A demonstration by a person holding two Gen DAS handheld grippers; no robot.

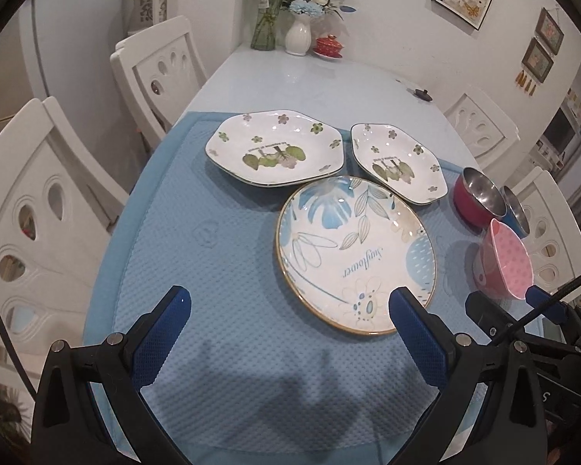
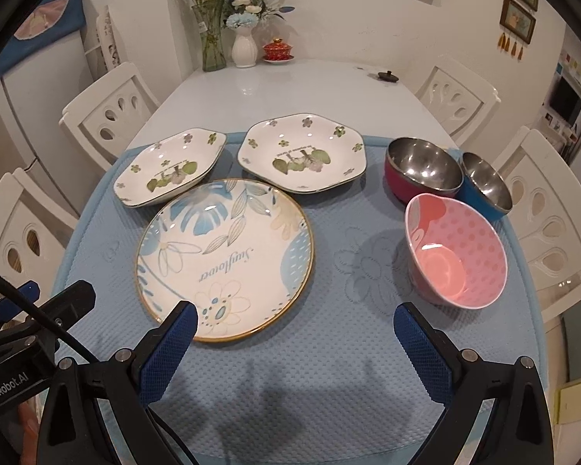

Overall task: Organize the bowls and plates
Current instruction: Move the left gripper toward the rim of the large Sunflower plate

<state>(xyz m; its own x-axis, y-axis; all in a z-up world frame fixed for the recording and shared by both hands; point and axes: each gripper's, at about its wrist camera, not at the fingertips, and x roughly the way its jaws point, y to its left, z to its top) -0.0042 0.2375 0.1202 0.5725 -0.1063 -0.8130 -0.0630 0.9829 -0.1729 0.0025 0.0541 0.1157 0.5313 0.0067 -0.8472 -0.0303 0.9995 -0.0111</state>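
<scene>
Ceramic plates unstacked, we judge nothing begun: both left gripper (image 1: 290, 306) and right gripper (image 2: 294, 319) jaws gape empty; next, lift a floral plate (image 2: 302, 153).

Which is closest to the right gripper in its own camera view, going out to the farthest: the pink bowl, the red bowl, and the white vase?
From the right gripper:
1. Pink bowl, just ahead on the right of the mat.
2. Red bowl, behind the pink one, farther back on the right.
3. White vase, at the table's far end by the wall.
</scene>
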